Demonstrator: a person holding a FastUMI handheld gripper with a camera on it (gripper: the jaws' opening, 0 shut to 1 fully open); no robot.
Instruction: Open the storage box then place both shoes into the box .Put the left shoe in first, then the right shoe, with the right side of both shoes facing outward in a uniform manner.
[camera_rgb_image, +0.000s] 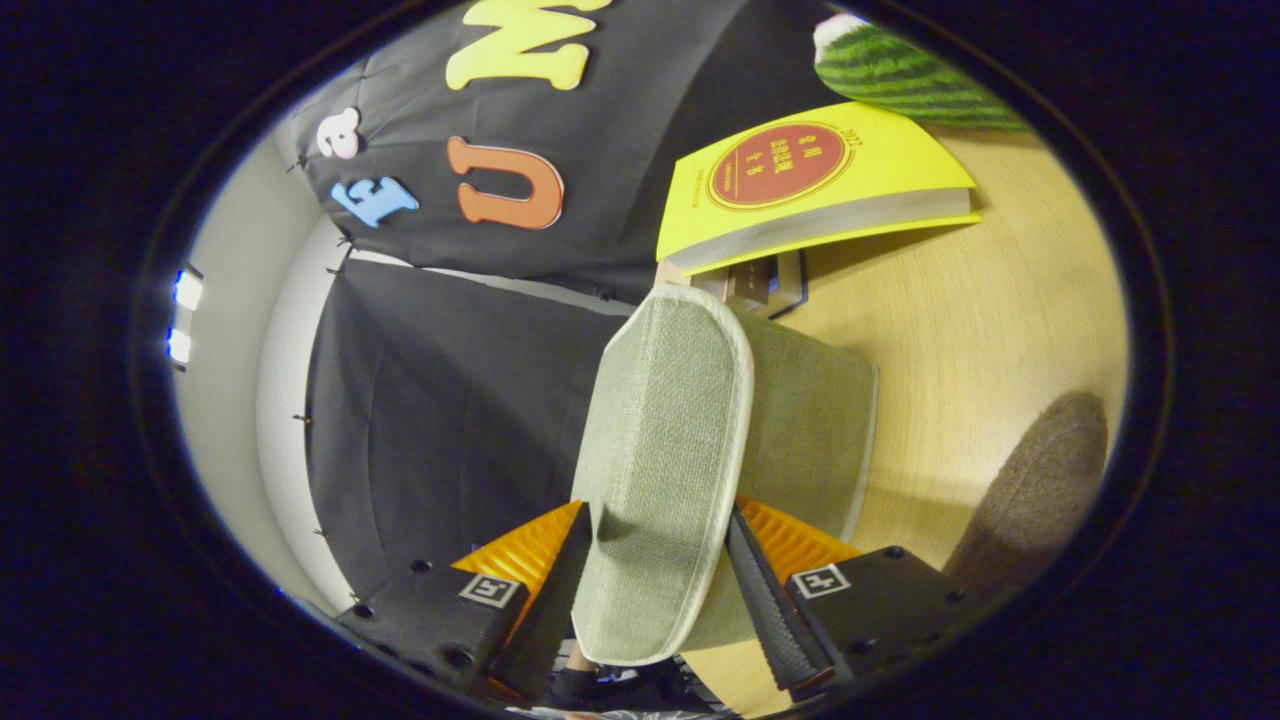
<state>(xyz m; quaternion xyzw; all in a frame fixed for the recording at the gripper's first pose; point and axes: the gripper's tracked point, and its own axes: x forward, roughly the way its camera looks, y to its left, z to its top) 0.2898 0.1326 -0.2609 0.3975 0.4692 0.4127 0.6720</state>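
My gripper (655, 590) is shut on a pale green woven slipper (665, 440) with a white trim. Both fingers press on its heel end, one on each side. The slipper stretches forward beyond the fingertips, its flat woven face toward me and its upper bulging out toward the wooden table (1000, 320). It hangs clear of the table and casts a soft shadow on the wood. The view is rolled, so the tabletop stands along one side. A brown fuzzy shoe-like thing (1040, 480) lies on the table beside the finger (770, 600) nearer the tabletop.
A thick yellow book (810, 185) lies on the table beyond the slipper's toe, with a small dark box (765, 280) under its near edge. A green striped watermelon plush (900, 75) sits past the book. A white wall (235, 330) shows beside the booth's black cloth.
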